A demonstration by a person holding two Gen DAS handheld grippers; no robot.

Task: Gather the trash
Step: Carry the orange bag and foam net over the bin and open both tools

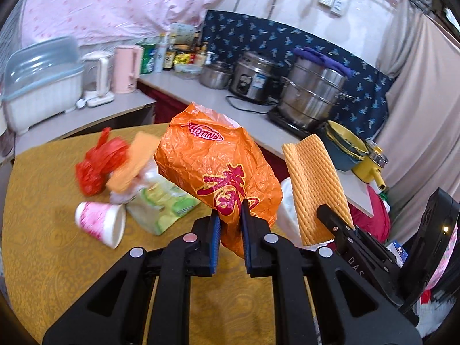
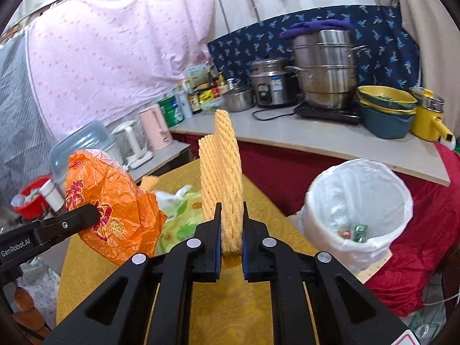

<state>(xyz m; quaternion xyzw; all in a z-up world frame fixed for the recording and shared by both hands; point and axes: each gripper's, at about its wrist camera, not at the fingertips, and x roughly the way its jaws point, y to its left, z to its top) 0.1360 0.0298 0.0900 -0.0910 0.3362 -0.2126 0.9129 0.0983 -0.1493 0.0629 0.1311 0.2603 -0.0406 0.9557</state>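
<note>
My left gripper (image 1: 230,215) is shut on a crumpled orange plastic bag (image 1: 218,166) and holds it above the yellow table (image 1: 43,201). The bag also shows in the right wrist view (image 2: 115,210). My right gripper (image 2: 232,218) is shut on a folded yellow foam net (image 2: 222,178), held upright; the net also shows in the left wrist view (image 1: 314,187). On the table lie a red plastic bag (image 1: 97,164), a second foam net (image 1: 132,164), a green snack wrapper (image 1: 164,204) and a tipped paper cup (image 1: 102,224). A white-lined trash bin (image 2: 359,210) stands to the right of the table.
A counter (image 2: 316,138) behind holds steel pots (image 2: 325,66), a rice cooker (image 2: 273,83), stacked bowls (image 2: 385,109), a yellow pot (image 2: 428,115), bottles and kettles (image 1: 126,69). A dish rack (image 1: 40,83) stands far left. Red fabric (image 2: 431,230) lies beside the bin.
</note>
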